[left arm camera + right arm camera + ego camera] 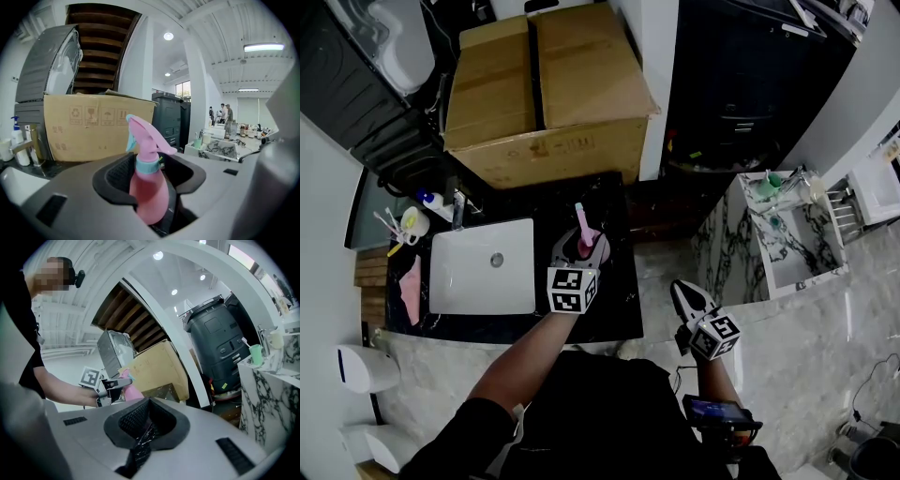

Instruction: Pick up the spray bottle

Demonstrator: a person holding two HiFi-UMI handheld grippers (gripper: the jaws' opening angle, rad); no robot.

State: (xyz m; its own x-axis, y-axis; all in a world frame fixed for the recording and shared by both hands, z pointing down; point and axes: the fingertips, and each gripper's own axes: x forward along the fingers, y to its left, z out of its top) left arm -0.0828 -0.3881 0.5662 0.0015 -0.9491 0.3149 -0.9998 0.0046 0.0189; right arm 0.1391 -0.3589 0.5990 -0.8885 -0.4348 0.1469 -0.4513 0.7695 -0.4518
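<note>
So the pink spray bottle (pixel 148 194) is standing upright on the dark tabletop (pixel 614 314), just right of the white sink basin (pixel 450 298) and on the near side of the big cardboard box (pixel 544 84). The left tongs (pixel 580 247) are clamped around it: in the left gripper view the bottle's body fills the gap between the jaws, with the pads against it on both sides. The light blue collar and pink trigger head stick up above the jaws, and the nozzle points left.

The right tongs (pixel 140 439) are closed with nothing in them. They hang off to the right of the tabletop, over the pale marble-look floor (pixel 675 262) and well apart from the bottle. Their camera catches the other tongs and a bit of pink off to its left.

Over at the far left corner of the tabletop there's a white pump bottle with a blue top (pixel 432 200) and a cup of toothbrushes (pixel 412 224). Farther right there's a separate marble vanity (pixel 741 253) with its own basin.
</note>
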